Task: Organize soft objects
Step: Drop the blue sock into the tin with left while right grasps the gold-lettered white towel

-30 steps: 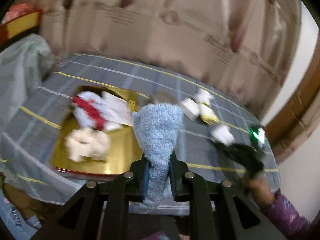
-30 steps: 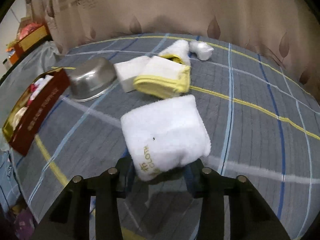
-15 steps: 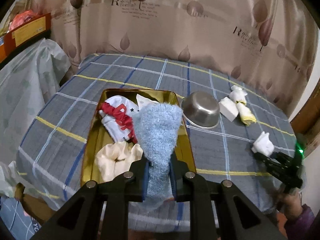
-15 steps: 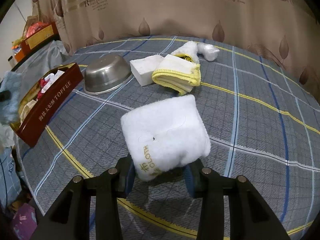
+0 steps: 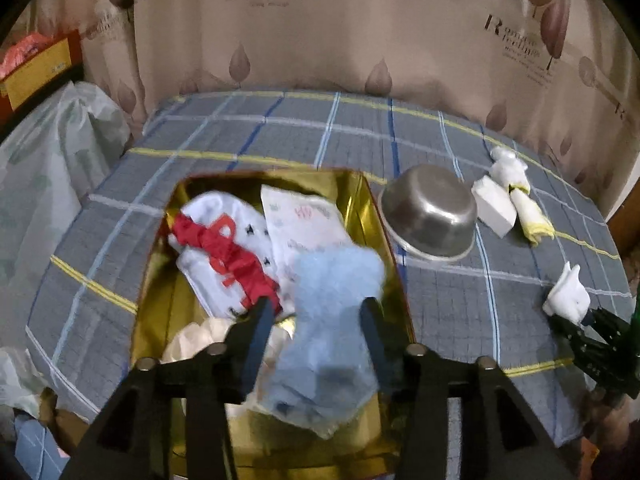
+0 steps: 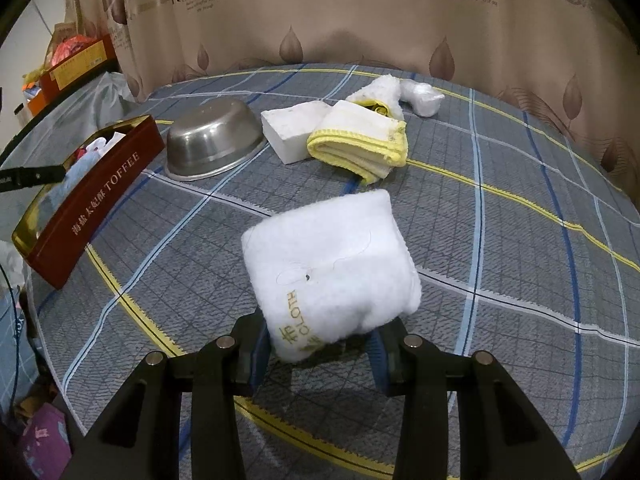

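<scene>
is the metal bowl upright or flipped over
Flipped over: the metal bowl rests rim-down on the bedspread, its rounded base facing up.

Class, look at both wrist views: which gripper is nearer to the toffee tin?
Left. The left gripper hangs open directly over the toffee tin, the blue sock loose between its fingers. The right gripper, holding the white cloth, is across the table from the tin.
</scene>
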A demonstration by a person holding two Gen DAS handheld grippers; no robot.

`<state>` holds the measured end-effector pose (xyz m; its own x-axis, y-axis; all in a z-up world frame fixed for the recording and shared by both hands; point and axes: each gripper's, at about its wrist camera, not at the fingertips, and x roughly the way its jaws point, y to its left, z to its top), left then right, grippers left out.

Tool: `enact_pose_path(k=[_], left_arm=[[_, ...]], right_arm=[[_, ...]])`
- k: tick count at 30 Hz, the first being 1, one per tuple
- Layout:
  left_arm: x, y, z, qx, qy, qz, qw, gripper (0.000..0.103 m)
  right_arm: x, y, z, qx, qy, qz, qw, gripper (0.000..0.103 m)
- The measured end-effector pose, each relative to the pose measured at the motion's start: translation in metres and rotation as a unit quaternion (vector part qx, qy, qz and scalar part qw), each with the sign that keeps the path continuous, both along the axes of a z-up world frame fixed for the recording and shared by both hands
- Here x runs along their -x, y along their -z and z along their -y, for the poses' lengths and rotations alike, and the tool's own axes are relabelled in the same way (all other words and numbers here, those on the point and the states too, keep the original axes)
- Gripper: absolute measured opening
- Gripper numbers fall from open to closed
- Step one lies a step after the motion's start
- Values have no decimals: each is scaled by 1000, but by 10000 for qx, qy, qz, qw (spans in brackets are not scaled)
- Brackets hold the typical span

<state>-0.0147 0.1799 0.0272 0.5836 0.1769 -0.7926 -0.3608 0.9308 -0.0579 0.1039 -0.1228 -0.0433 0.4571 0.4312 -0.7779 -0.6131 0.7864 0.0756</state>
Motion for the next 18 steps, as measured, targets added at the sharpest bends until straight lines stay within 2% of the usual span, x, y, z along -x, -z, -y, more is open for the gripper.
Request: enact_pose_path(k=[9,12,18], left_arm=[[31,-39,11,-214,-131,535,9983,51],[49,-45,26,-562,-243,555,9966,51],[97,-41,35,-884,-826,498,9914,53]], right_arm=[[-4,0,3,-92,79,-78,9999,38],[-4,0,3,-91,79,-84,9999,38],[-3,1,3,-67,55,-77,9999,38]])
